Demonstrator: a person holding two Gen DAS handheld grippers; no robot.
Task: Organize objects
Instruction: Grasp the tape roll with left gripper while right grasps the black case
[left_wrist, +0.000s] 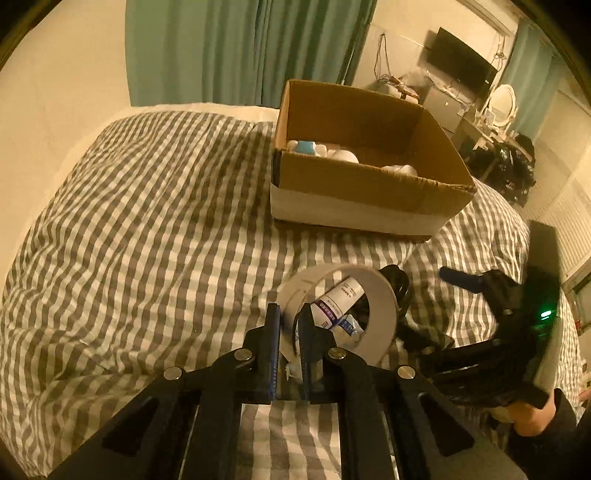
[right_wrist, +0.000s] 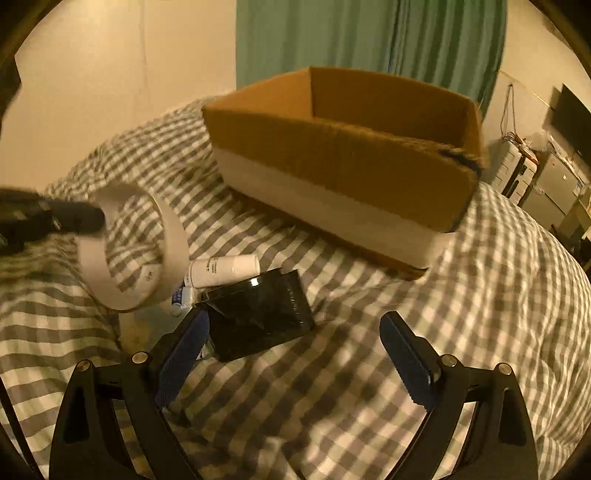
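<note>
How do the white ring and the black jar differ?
The white ring is pale, open and hollow; the black jar is dark, glossy and lidded. The ring is pinched in the left gripper and tilted; the jar lies free on the bedcover before the open right gripper. Both are round.

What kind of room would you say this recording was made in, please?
Most likely a bedroom: the work surface is a bed with a checked duvet, teal curtains hang behind, and a round vanity mirror stands nearby.
</note>
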